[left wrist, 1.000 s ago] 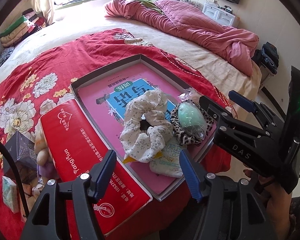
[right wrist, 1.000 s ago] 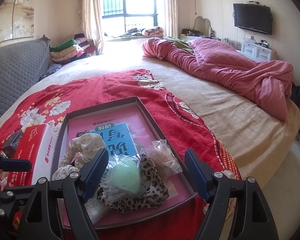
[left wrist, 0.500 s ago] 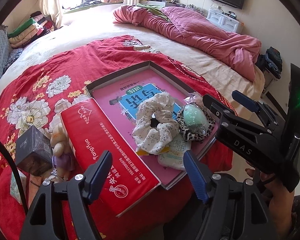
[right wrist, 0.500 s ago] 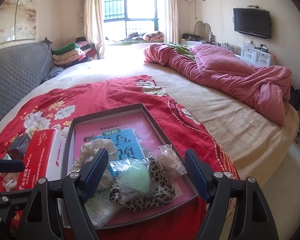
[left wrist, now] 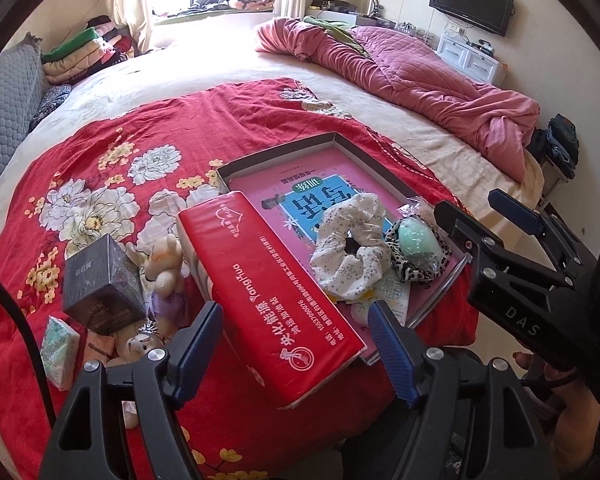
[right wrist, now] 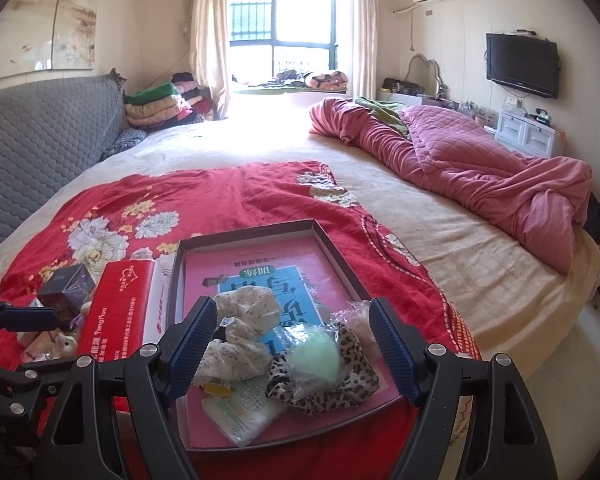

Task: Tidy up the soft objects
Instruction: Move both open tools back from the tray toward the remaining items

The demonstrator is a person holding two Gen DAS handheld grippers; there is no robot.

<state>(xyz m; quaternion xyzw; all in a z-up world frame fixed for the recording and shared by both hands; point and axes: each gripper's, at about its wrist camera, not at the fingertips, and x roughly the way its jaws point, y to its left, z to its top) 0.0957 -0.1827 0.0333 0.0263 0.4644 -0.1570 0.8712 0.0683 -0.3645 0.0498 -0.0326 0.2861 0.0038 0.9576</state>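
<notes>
Both tongs have pulled back from the tray [right wrist: 342, 258], left tongs [left wrist: 296, 340] and right tongs [right wrist: 290, 344] apart, empty. Scrunchies [right wrist: 246, 322] lie piled in it, dead ahead; plush toys [left wrist: 162, 264] left remain.

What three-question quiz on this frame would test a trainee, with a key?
1. True or false: the left gripper is shut on the red tissue pack.
2. What sits on the leopard scrunchie? A) dark cube box B) green sponge C) plush toy
3. Fill in: the white floral scrunchie lies inside the ____.

Key: 1 false, it is open and holds nothing; 2 B, the green sponge; 3 tray, on its pink book.
</notes>
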